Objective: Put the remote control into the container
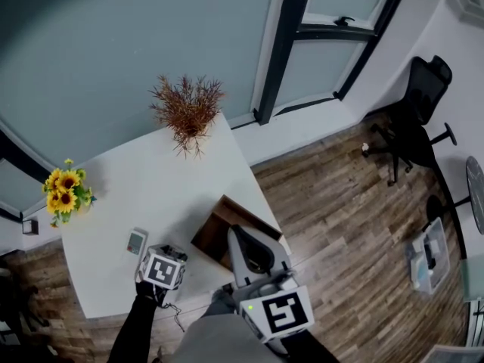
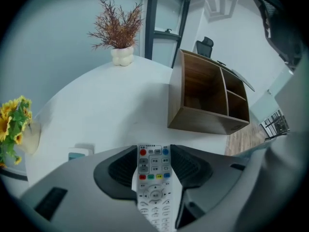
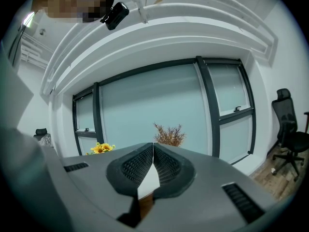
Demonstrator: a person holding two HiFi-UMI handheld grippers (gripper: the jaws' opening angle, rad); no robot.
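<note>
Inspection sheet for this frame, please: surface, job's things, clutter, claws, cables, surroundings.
surface: white table.
job's things: remote control, gripped; wooden container on the table, its open compartments look empty.
clutter: small white device with a screen; sunflowers; dried plant in a white vase.
claws: left claw shut on the remote control; right claw shut, empty.
cables: nothing seen on the table.
surroundings: large windows, wood floor, black office chair.

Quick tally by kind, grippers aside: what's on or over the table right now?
Plant arrangements: 2 (dried plant, sunflowers)
Remote control: 1
Small white device: 1
Wooden container: 1
Total: 5
</note>
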